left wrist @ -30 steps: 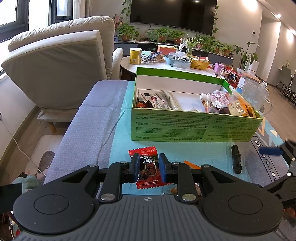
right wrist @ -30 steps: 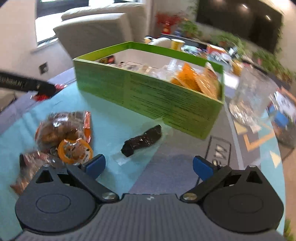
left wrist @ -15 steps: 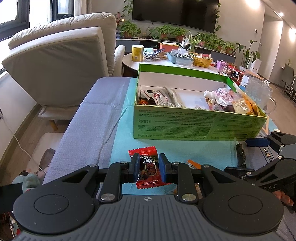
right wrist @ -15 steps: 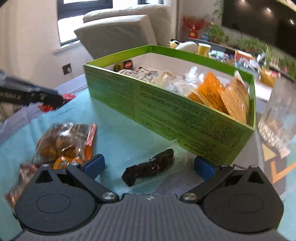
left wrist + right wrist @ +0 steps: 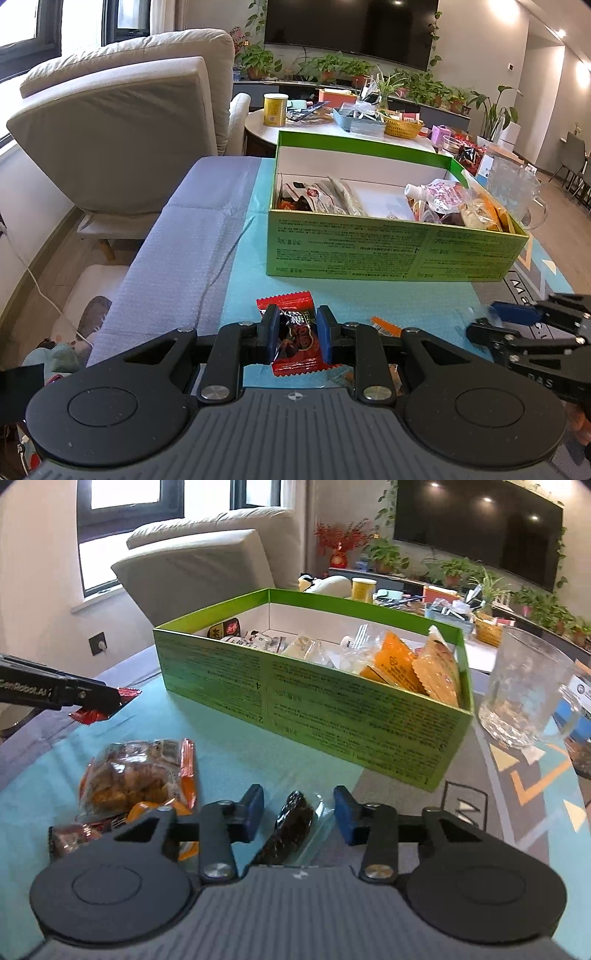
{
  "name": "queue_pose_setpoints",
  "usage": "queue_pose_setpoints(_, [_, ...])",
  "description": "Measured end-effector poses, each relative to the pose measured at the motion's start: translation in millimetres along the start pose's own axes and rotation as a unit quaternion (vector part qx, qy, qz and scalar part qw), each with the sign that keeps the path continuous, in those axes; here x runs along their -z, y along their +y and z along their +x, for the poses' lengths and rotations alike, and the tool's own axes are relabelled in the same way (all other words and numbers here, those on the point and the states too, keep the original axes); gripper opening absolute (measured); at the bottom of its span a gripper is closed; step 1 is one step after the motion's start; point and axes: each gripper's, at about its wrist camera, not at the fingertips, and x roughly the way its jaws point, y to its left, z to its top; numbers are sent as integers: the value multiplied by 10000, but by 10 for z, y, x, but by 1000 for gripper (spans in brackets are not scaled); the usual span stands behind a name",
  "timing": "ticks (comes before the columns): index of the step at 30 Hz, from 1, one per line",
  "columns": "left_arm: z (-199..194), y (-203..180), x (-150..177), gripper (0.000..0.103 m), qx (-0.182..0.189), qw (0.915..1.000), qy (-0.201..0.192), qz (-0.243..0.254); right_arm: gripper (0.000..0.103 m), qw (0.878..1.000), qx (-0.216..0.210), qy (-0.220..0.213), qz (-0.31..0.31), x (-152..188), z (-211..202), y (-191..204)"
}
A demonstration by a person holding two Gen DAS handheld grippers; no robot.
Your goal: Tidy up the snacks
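Your green box (image 5: 314,705) already holds many packets; several snacks remain loose on the tabletop (image 5: 236,746). Your left tool (image 5: 295,334) is clamped narrow on the red packet (image 5: 297,332), near the box front. Your right tool (image 5: 299,818) is closing around the dark bar (image 5: 291,823); pads not yet touching its wrapper.

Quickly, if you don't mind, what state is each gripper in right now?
Left gripper: shut on the red foil snack packet.
Right gripper: jaws closing around the dark snack in clear wrap, pads not yet pressing it.
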Motion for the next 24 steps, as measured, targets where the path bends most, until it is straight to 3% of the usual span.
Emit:
queue_pose_setpoints(7, [-32, -36, 11, 20, 42, 10000, -32, 26, 40, 9987, 373, -314, 159, 47, -268, -64])
queue_pose_setpoints(17, [-68, -122, -23, 20, 91, 9998, -105, 104, 39, 9913, 637, -1101, 335, -182, -523, -93])
queue_pose_setpoints(24, [-198, -242, -271, 20, 195, 9981, -545, 202, 39, 9836, 685, -1640, 322, -528, -522, -59])
